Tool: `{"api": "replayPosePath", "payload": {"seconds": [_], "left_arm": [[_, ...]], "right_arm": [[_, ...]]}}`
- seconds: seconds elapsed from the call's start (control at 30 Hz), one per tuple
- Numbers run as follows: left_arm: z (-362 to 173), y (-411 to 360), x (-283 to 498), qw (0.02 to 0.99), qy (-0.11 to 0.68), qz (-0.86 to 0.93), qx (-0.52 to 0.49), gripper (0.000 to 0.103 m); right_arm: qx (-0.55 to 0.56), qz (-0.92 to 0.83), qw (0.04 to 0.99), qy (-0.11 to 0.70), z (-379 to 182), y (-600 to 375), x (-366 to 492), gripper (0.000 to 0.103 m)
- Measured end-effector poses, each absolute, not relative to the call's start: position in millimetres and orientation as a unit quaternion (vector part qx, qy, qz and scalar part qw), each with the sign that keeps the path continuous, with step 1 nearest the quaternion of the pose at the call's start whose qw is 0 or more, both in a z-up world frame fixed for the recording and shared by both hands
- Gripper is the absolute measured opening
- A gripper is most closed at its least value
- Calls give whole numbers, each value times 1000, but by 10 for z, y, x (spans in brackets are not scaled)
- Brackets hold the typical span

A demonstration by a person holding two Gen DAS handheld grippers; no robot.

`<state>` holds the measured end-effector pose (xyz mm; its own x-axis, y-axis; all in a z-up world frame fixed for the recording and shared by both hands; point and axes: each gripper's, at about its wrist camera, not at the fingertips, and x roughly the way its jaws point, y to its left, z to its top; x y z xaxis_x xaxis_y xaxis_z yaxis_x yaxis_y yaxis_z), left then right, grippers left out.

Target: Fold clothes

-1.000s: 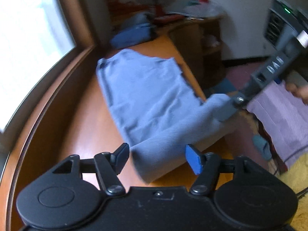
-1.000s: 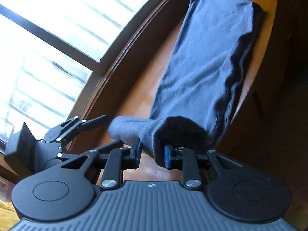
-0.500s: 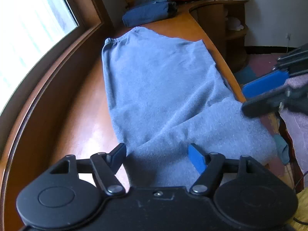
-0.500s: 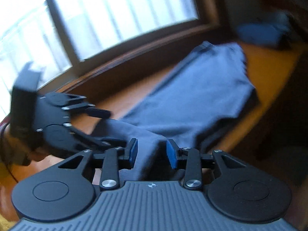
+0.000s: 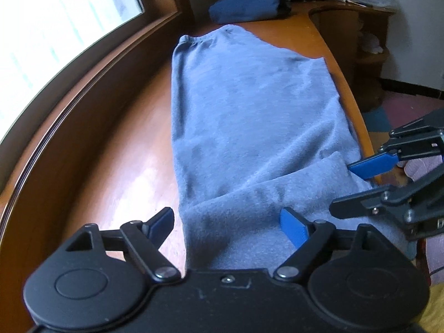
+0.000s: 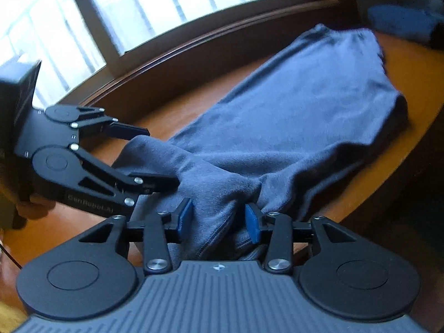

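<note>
A blue-grey garment (image 5: pixel 249 111) lies lengthwise on the wooden table (image 5: pixel 111 166), with its near end folded back over itself. My left gripper (image 5: pixel 226 216) hovers over that folded end's left corner. Its jaws stand wide and are still opening, and the cloth lies loose under them. In the right wrist view the same garment (image 6: pixel 291 111) runs away to the upper right. My right gripper (image 6: pixel 219 216) has a bunched fold between its blue pads. Its jaws are opening and the pads no longer pinch the cloth. Each gripper shows in the other's view: right gripper (image 5: pixel 344 187), left gripper (image 6: pixel 149 155).
A pile of folded blue clothes (image 5: pixel 247 8) sits at the table's far end. A bright window (image 5: pixel 55 41) with a wooden sill runs along the left. A wooden shelf unit (image 5: pixel 360 41) stands past the table's right edge. A hand (image 6: pixel 36 208) holds the left gripper.
Both grippers carried the near end forward and laid it down over the garment. Both sets of jaws have widened, and the right gripper has let go of the fold it pinched and rolled upright.
</note>
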<state>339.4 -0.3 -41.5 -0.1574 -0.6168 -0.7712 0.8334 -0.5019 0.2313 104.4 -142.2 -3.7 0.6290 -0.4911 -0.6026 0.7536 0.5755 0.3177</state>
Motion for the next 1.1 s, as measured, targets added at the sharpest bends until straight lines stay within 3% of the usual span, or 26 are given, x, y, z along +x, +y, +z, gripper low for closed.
{"api": "replayPosePath", "payload": {"seconds": [0.2, 0.27, 0.37, 0.7, 0.8, 0.9, 0.97, 1.1], "left_arm": [[-187, 145, 3734, 491, 155, -754, 408, 82], [-156, 260, 3896, 489, 151, -758, 405, 82], [-182, 427, 4131, 481, 147, -763, 407, 82], [-570, 598, 4060, 429, 129, -787, 423, 81], [-596, 606, 4015, 410, 126, -802, 416, 72], [-617, 548, 3980, 398, 128, -811, 410, 66], [-630, 522, 3961, 390, 128, -815, 409, 61], [-552, 571, 3926, 368, 140, -822, 411, 59]], "right_arm": [[255, -399, 856, 207, 126, -1191, 950, 55], [238, -413, 854, 206, 189, -1053, 879, 68], [211, -412, 861, 211, 215, -823, 790, 75], [168, -394, 862, 270, 51, -525, 1143, 74], [150, -394, 861, 286, -23, -518, 1239, 69], [136, -402, 855, 297, -109, -523, 1322, 55], [120, -412, 850, 304, -108, -503, 1361, 33], [148, -406, 849, 304, 17, -490, 1248, 27]]}}
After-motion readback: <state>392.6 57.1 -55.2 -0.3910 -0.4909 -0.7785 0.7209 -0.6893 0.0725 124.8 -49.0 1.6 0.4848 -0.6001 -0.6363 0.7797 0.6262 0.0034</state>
